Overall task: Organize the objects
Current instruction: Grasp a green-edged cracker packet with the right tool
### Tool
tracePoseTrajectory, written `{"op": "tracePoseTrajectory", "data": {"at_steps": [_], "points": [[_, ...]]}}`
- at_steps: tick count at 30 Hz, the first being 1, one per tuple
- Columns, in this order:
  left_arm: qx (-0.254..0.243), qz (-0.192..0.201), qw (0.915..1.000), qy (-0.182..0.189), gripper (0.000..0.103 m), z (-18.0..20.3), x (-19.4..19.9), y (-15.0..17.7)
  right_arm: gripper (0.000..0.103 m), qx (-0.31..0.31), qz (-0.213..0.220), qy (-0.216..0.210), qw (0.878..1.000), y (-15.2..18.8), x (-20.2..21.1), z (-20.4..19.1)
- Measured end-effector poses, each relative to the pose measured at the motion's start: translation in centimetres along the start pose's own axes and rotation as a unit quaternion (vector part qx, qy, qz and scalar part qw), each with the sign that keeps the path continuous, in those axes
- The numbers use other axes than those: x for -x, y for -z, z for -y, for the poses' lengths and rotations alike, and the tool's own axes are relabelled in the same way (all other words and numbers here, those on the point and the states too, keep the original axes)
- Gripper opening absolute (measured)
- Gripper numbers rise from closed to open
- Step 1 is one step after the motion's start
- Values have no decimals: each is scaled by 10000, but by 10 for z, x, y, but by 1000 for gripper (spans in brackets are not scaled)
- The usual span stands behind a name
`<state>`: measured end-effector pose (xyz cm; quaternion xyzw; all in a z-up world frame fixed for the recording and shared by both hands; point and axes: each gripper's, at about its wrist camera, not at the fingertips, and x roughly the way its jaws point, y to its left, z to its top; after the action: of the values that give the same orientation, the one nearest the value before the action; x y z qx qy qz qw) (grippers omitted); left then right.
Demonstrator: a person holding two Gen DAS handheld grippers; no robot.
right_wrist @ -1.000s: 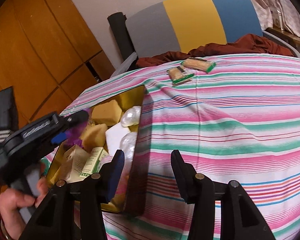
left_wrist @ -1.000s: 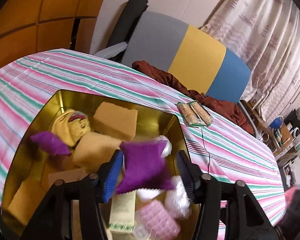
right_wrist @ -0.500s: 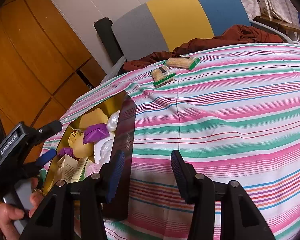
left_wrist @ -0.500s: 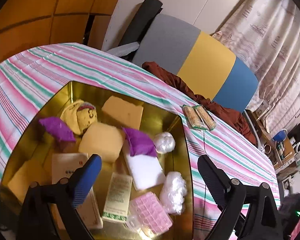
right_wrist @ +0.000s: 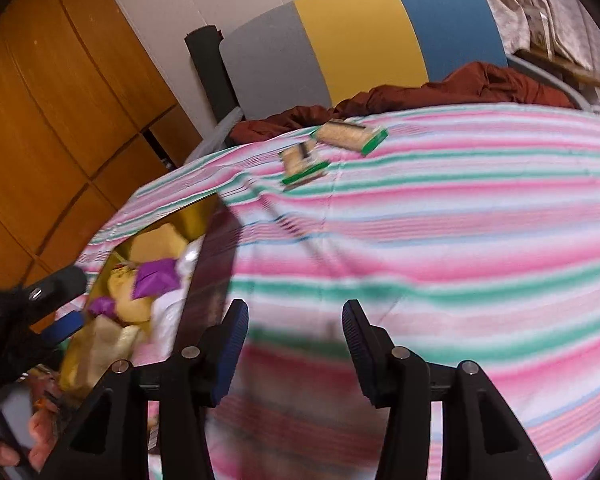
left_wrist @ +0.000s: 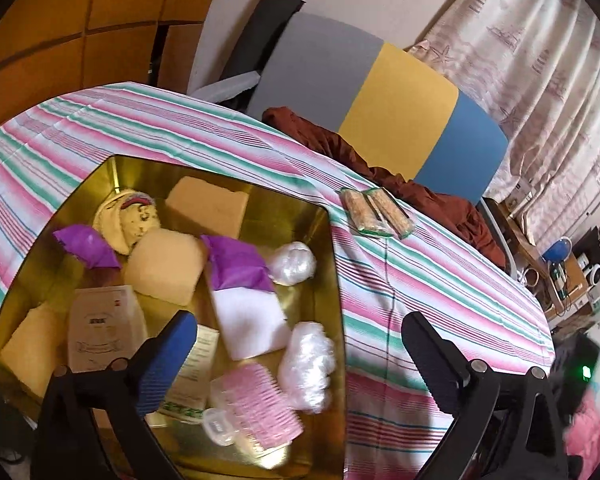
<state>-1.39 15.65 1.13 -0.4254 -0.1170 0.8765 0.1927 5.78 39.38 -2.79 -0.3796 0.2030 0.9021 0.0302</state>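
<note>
Left gripper [left_wrist: 300,344] hovers over the gold tin [left_wrist: 336,280], fingers wide apart, empty; right gripper [right_wrist: 296,340], blurred, seemingly open above the striped bench [right_wrist: 460,240].

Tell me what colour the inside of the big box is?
Shiny gold; the box shows best in the left wrist view.

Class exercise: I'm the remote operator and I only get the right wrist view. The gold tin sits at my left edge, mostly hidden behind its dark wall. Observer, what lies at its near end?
Observer: A pink ridged case lies there, beside a crinkly clear wrap bundle.
Operator: Is the left gripper holding anything?
Observer: No. The left gripper is open and empty above the gold tin.
Operator: Where is the purple packet?
Observer: One purple packet rests on a white block; a second purple packet lies by the tin's left wall.
</note>
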Motion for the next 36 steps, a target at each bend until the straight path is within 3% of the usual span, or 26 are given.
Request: {"op": "tracePoseTrajectory", "data": {"at_steps": [4, 6, 9, 19, 30, 36], "points": [[-49, -134, 9999, -40, 103, 14, -11, -4, 51, 320, -124, 254, 9991, -34, -19, 17], [-65, -240, 9997, -21, 103, 23, -17, -5, 60, 511, -184, 404, 9977, -50, -30, 23], [-164, -339, 9993, 34, 103, 36, -24, -5, 63, 756, -189, 618, 9950, -78, -48, 33], [-437, -444, 9980, 90, 103, 62, -44, -13, 68, 1604, -242, 656, 9846, -163, -121, 42], [-389, -589, 9975, 48, 103, 66, -64, -18, 69, 2205, -713, 482, 9716, -189, -185, 39], [-452, -650, 9968, 94, 103, 75, -73, -22, 68, 1962, -1066, 337, 9742, -193, -211, 42]]}}
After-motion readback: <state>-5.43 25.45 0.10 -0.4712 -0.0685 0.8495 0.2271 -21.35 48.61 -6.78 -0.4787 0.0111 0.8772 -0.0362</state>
